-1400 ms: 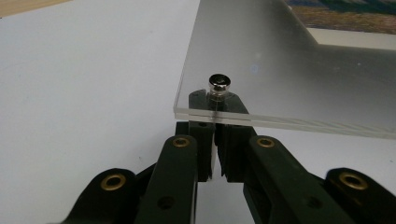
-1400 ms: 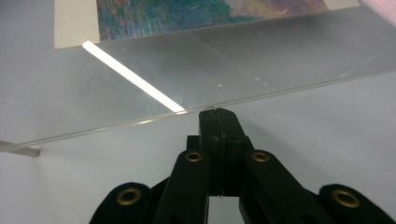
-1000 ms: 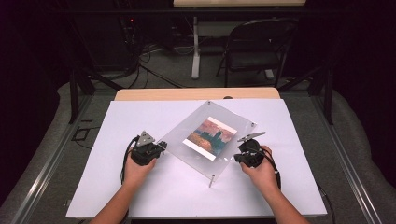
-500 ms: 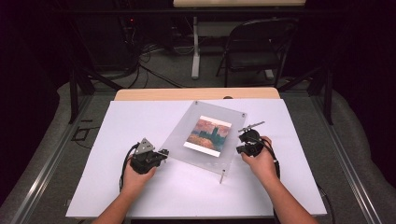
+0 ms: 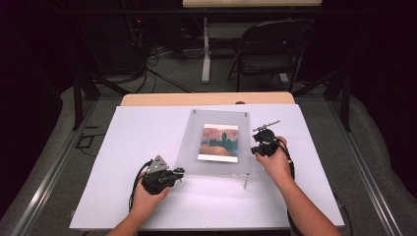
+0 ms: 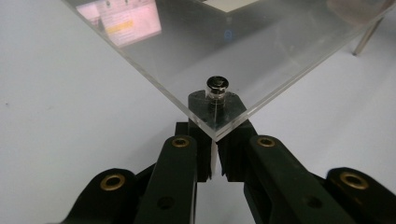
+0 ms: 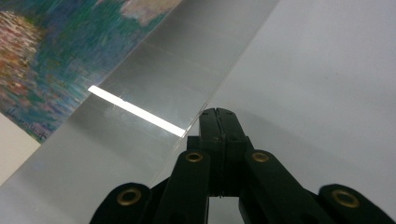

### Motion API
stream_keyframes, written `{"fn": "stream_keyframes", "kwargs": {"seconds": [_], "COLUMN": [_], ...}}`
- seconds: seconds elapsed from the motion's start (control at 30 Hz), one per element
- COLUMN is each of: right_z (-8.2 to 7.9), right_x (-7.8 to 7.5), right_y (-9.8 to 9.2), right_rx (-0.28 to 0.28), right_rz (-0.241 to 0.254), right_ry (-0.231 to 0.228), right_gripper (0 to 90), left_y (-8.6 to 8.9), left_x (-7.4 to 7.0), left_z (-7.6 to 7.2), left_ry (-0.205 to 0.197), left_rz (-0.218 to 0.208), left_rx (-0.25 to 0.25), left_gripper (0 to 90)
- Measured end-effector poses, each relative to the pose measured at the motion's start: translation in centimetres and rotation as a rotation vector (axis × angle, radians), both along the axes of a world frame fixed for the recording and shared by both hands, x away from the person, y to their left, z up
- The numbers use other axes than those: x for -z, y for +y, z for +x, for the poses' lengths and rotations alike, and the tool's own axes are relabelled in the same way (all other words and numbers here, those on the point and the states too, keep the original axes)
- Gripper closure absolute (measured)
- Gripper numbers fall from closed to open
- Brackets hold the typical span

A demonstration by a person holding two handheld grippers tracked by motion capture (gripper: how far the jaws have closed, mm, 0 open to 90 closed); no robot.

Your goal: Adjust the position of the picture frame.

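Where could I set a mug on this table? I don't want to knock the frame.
The white table is bare left of the acrylic picture frame, above the left gripper. A narrower bare strip runs along the right edge beyond the right gripper. The middle is crowded by the frame.

acrylic frame cropped, painting cut off

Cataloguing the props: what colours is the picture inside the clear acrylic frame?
Orange-pink sky over blue-green water, on the picture in the acrylic frame; clearest in the high view.
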State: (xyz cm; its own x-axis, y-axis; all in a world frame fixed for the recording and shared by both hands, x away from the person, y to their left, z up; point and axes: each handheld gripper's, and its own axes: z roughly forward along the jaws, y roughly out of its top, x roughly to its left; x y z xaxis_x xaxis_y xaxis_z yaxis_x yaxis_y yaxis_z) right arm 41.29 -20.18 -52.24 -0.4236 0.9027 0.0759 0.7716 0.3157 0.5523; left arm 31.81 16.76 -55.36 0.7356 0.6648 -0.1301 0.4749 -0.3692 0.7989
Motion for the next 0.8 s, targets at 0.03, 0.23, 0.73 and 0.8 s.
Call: {"fn": "stream_keyframes", "kwargs": {"seconds": [0.03,0.23,0.73,0.8], "right_z": [0.3,1.5,3.2,3.4], "right_x": [0.0,0.0,0.4,0.4], "right_y": [0.1,0.4,0.1,0.0], "right_rx": [-0.004,0.001,0.047,0.045], "right_rz": [0.004,0.016,0.084,0.088], "right_ry": [0.001,0.011,-0.005,-0.009], "right_gripper": [90.0,90.0,90.0,90.0], "left_y": [0.0,-0.2,-0.6,-0.6], "left_x": [0.0,0.0,0.1,0.1], "left_z": [-0.1,-0.1,1.4,1.6], "left_ry": [0.003,0.003,-0.002,-0.002], "left_rz": [-0.001,0.000,-0.003,-0.008], "left_rx": [-0.006,-0.010,-0.055,-0.051], "left_gripper": [85.1,85.0,85.1,85.1]}}
